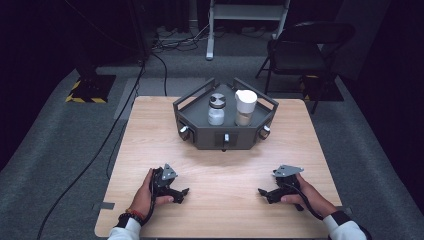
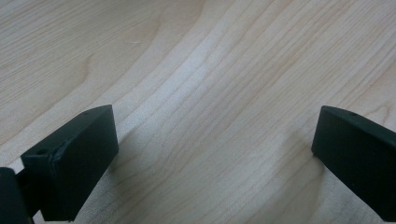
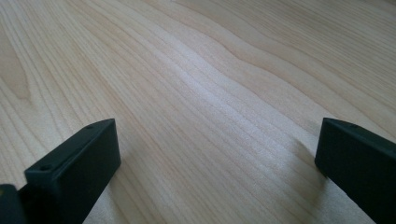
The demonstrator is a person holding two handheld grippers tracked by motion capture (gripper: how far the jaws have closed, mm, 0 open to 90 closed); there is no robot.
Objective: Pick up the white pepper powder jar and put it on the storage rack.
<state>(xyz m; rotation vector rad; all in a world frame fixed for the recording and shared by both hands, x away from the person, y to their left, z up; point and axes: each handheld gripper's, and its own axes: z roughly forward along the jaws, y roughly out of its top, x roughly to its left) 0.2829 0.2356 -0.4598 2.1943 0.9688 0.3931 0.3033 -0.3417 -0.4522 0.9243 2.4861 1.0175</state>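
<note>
Tray at the back of the counter, grippers at the front.

The tray (image 1: 200, 137) sits at the far middle of the counter (image 1: 220, 170); in it a jar (image 1: 216, 109) stands left of a lidded container (image 1: 245, 107), near each other and probably apart. Well before it, the left gripper (image 1: 182, 194) and right gripper (image 1: 263, 192) rest on the counter, facing inward.

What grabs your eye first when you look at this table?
A dark angular tray at the table's far middle holds a clear jar and a white-lidded container side by side. Nearer, the left tongs and right tongs rest open on the wooden table, pointing at each other.
</note>
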